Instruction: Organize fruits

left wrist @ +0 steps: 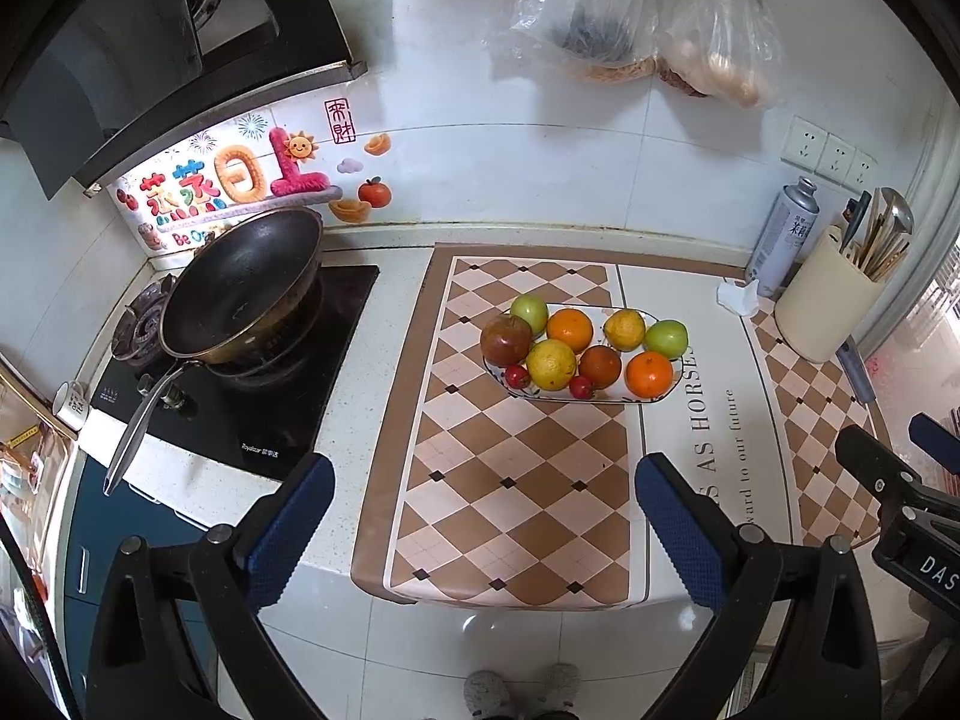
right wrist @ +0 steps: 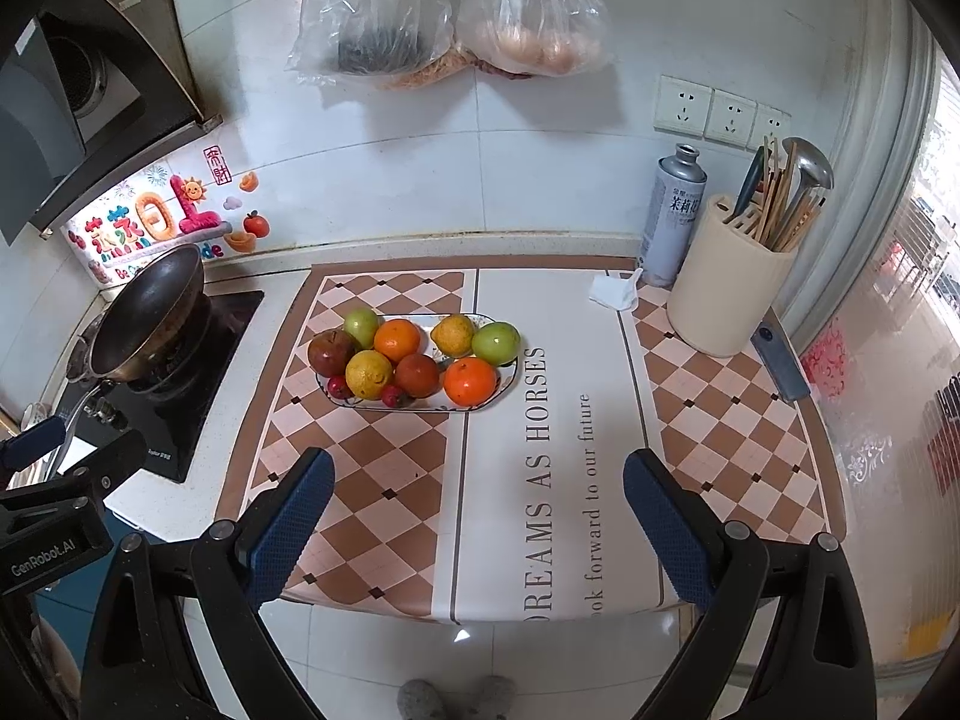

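Note:
A white plate (left wrist: 612, 401) (right wrist: 510, 378) on the checkered mat holds several fruits: green apples (left wrist: 666, 338) (right wrist: 495, 343), oranges (left wrist: 649, 374) (right wrist: 471, 382), yellow citrus (left wrist: 551, 365) (right wrist: 368, 373), a dark red apple (left wrist: 506, 339) (right wrist: 330, 352) and small red fruits (left wrist: 516, 376) (right wrist: 393, 396). My left gripper (left wrist: 483, 480) is open and empty, held above the mat's front part, well short of the plate. My right gripper (right wrist: 477, 477) is open and empty, likewise back from the plate. The right gripper's body shows at the right edge of the left wrist view (left wrist: 900, 480).
A black wok (left wrist: 240, 294) (right wrist: 150, 312) sits on the stove at the left. A cream utensil holder (left wrist: 828, 300) (right wrist: 726, 288) and a grey can (left wrist: 780, 240) (right wrist: 669, 216) stand at the back right. Plastic bags (left wrist: 636, 12) (right wrist: 450, 6) hang on the wall. The counter's front edge (left wrist: 510, 600) (right wrist: 480, 618) is near.

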